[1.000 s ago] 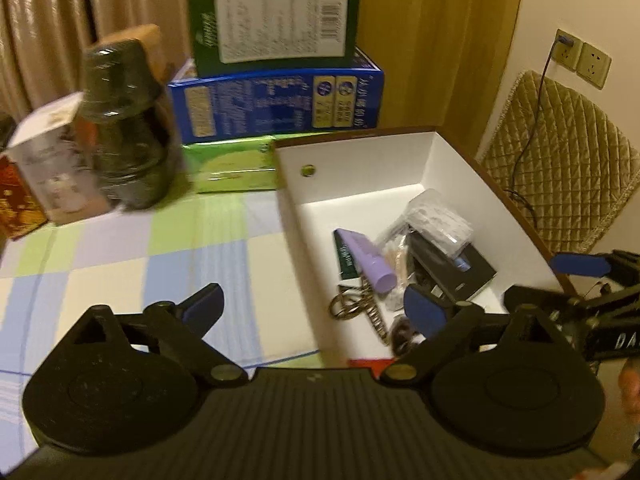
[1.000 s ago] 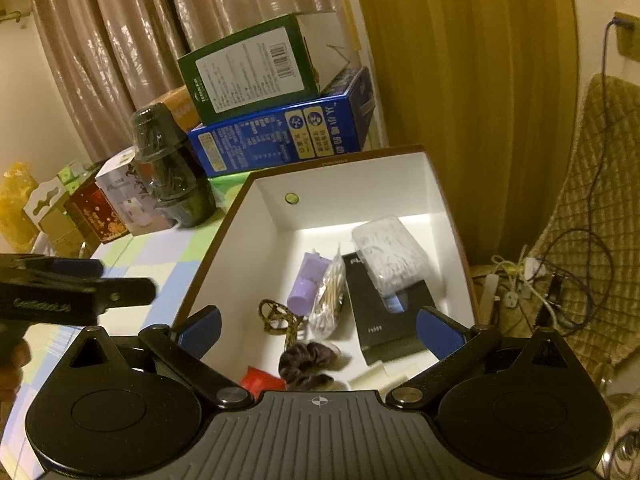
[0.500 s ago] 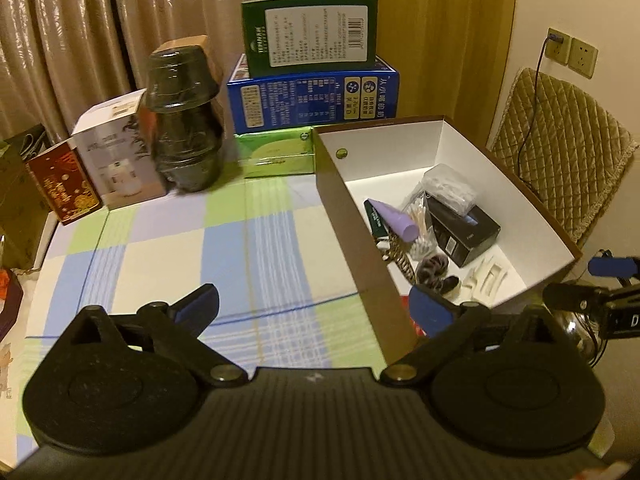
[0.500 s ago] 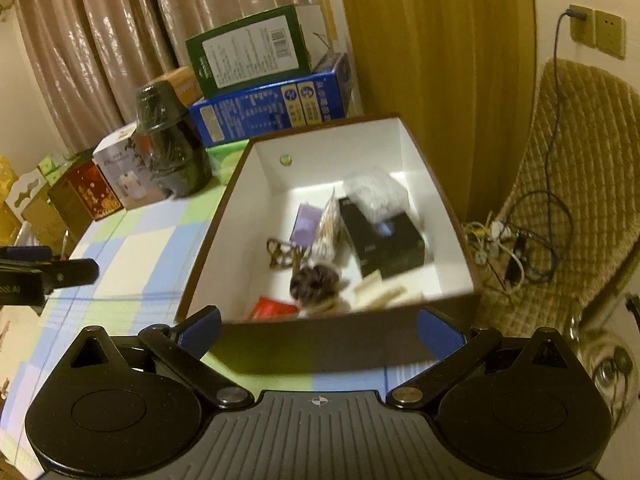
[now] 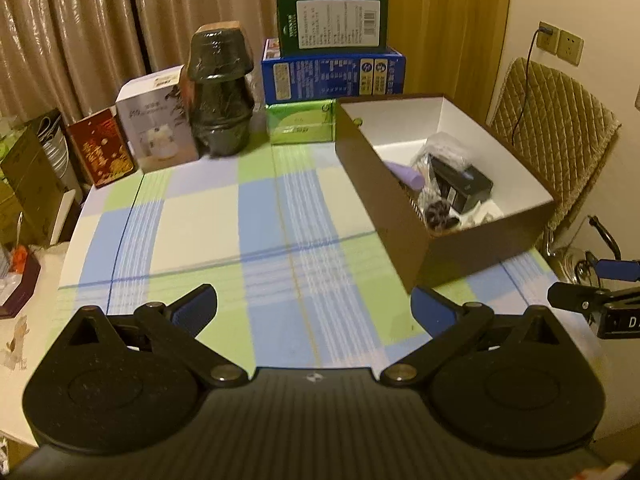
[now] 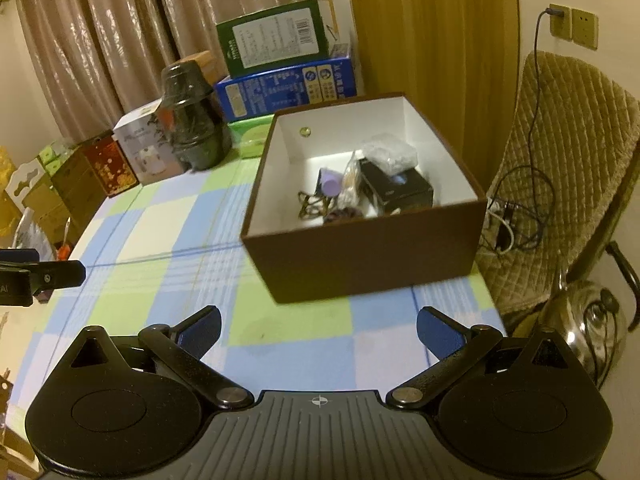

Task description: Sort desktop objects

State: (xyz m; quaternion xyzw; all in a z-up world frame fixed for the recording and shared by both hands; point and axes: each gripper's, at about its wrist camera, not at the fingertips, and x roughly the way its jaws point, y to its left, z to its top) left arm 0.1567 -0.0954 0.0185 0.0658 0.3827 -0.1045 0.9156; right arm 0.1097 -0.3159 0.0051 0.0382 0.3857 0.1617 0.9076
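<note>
A brown box (image 6: 372, 256) with a white inside stands on the checked tablecloth (image 5: 280, 216), at the right of the table. Inside it lie a black case (image 6: 400, 190), a purple tube (image 6: 331, 181), a clear plastic packet (image 6: 390, 154), a dark hair tie (image 5: 438, 212) and a metal clip (image 6: 310, 204). My left gripper (image 5: 314, 308) hangs open over the bare cloth, to the left of the box (image 5: 392, 216), with nothing between its fingers. My right gripper (image 6: 319, 330) is open too, in front of the box's near wall, holding nothing.
At the back stand a green carton (image 5: 332, 24) on a blue carton (image 5: 332, 76), a flat green pack (image 5: 300, 122), a dark wrapped jar (image 5: 222, 92), a white box (image 5: 158, 120) and a red box (image 5: 100, 148). A quilted chair (image 6: 560, 152), cables and a metal kettle (image 6: 588, 320) are to the right.
Both grippers have pulled back from over the box toward the table's near side. The box now lies farther off in both views, with more cloth showing.
</note>
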